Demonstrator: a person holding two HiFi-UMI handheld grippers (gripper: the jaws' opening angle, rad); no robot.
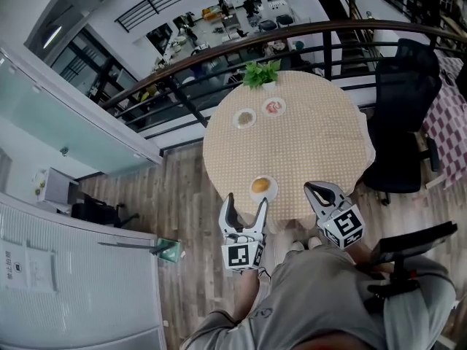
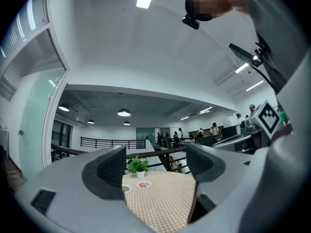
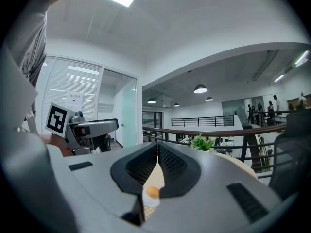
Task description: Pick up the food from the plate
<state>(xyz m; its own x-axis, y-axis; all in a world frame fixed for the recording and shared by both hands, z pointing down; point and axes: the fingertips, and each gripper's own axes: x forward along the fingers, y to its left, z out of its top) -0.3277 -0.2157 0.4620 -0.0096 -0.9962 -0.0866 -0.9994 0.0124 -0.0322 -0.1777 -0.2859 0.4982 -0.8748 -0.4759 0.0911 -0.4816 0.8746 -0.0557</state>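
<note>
The round table carried 3 plates. The task's food, an orange-yellow lump, lay on the near plate, at the table's edge closest to the person. The left gripper hung just short of that plate, off the table edge, its jaws spread wide with nothing between them. I judged it was held open so that it could straddle the food on the reach. The right gripper sat to the right of the near plate, jaws pressed together on nothing, probably parked out of the way. Well beyond the near plate, at the table's far side, stood a second plate, a third plate and a potted plant.
</note>
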